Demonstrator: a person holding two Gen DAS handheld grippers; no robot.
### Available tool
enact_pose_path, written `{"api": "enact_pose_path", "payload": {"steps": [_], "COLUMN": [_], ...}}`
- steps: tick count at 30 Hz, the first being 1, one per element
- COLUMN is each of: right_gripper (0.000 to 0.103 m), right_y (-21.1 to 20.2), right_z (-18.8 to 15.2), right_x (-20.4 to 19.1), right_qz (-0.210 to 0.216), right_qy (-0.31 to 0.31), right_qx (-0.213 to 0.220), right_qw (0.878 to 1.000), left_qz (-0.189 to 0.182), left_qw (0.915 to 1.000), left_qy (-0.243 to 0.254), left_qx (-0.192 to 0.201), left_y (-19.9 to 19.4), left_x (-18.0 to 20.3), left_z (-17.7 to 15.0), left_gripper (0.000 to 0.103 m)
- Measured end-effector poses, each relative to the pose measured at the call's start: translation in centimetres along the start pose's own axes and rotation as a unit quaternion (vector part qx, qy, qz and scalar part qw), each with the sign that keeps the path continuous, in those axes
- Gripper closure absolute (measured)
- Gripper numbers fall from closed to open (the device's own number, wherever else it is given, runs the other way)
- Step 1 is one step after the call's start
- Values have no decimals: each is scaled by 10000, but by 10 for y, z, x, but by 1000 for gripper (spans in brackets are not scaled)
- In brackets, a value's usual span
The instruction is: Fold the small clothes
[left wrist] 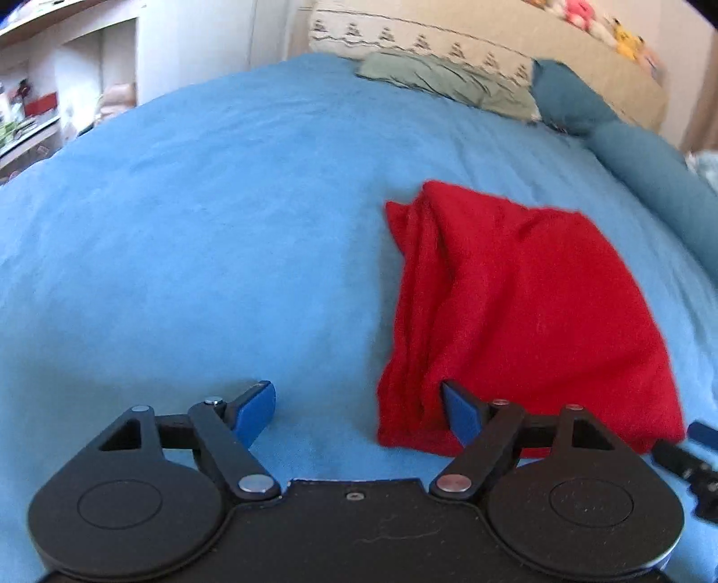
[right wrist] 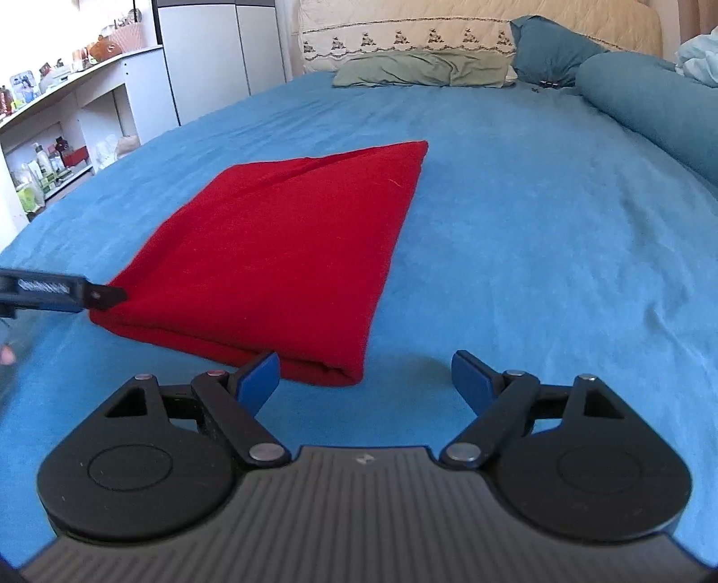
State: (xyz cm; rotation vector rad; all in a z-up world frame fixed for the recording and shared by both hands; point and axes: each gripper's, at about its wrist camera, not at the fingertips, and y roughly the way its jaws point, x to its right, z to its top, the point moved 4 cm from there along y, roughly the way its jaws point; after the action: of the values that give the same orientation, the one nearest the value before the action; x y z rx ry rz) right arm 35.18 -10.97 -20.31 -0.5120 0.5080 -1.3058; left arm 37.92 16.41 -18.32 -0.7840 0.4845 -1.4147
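Bed (right wrist: 516,215) with a blue cover, lightly wrinkled. Folded red cloth (right wrist: 287,251) lies flat near the near edge, its layered fold facing the near edge. At the head end: green pillow (right wrist: 422,69) lying flat, cream embroidered pillow (right wrist: 404,36) behind it, dark teal pillow (right wrist: 552,49) toward the far right corner. Teal bolster (right wrist: 650,107) along the right edge.
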Motion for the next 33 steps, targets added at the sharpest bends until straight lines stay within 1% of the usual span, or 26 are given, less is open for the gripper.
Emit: {"api": "enact_pose_path", "payload": {"steps": [2, 4, 5, 7, 10, 11, 12, 13, 15, 16, 18, 19, 21, 22, 26, 29, 30, 31, 32, 33], "right_gripper": [5, 5, 5, 6, 5, 5, 3, 3, 4, 3, 1, 0, 0, 0, 0, 0, 0, 0, 0, 0], "right_y": [0, 7, 10, 9, 7, 7, 6, 4, -6, -11, -20, -22, -22, -18, 8, 49, 60, 72, 82, 89], "right_z": [1, 0, -3, -7, -6, -6, -5, -4, 2, 9, 29, 42, 67, 81, 116, 130, 130, 129, 126, 124], "right_x": [4, 13, 19, 28, 24, 24, 25, 25, 27, 28, 33, 35, 39, 41, 50, 61, 64, 66, 68, 68], "right_qz": [-264, -681, -724, -596, -656, -558, -382, -176, 201, 341, 662, 806, 987, 1092, 1377, 1436, 1420, 1411, 1415, 1409], "right_qy": [0, 25, 140, 351, 105, 95, 94, 54, 19, 46, 147, 223, 374, 435, 864, 1312, 1460, 1614, 1718, 1779], "right_qx": [70, -53, -86, -67, -102, -186, -287, -351, -370, -328, -281, -298, -305, -342, -734, -1080, -1172, -1274, -1348, -1371], "right_qw": [9996, 9977, 9972, 9976, 9977, 9982, 9988, 9992, 9991, 9989, 9973, 9960, 9939, 9925, 9840, 9749, 9720, 9684, 9655, 9642], "left_qz": [125, 156, 155, 197, 221, 176, 57, -58, -257, -293, -330, -341, -426, -530, -977, -1189, -1235, -1351, -1410, -1371], "left_qw": [9997, 9994, 9994, 9992, 9991, 9992, 9996, 9997, 9996, 9995, 9990, 9987, 9978, 9971, 9931, 9884, 9869, 9840, 9823, 9821], "left_qy": [212, 291, 283, 332, 306, 235, 113, 24, -58, -10, 232, 343, 513, 537, 371, 280, 229, 157, 83, 32], "left_qx": [28, -60, -93, -140, -211, -267, -270, -228, -35, 63, 189, 164, -34, -113, -537, -899, -1012, -1151, -1231, -1289], "left_y": [-1, 5, 6, 6, 1, -2, -8, -15, -29, -35, -40, -39, -32, -27, 5, 38, 46, 57, 64, 73], "left_x": [4, 6, 5, 4, 3, 1, -2, -3, -5, -4, 1, 3, 10, 12, 16, 18, 19, 20, 22, 22], "left_z": [1, -2, -3, -5, -5, -2, 3, 7, 21, 29, 49, 58, 78, 87, 117, 124, 123, 122, 122, 119], "left_gripper": [17, 17, 17, 17, 17, 17, 18, 17, 7, 1, 0, 0, 0, 0, 0, 1, 2, 4, 9, 12]}}
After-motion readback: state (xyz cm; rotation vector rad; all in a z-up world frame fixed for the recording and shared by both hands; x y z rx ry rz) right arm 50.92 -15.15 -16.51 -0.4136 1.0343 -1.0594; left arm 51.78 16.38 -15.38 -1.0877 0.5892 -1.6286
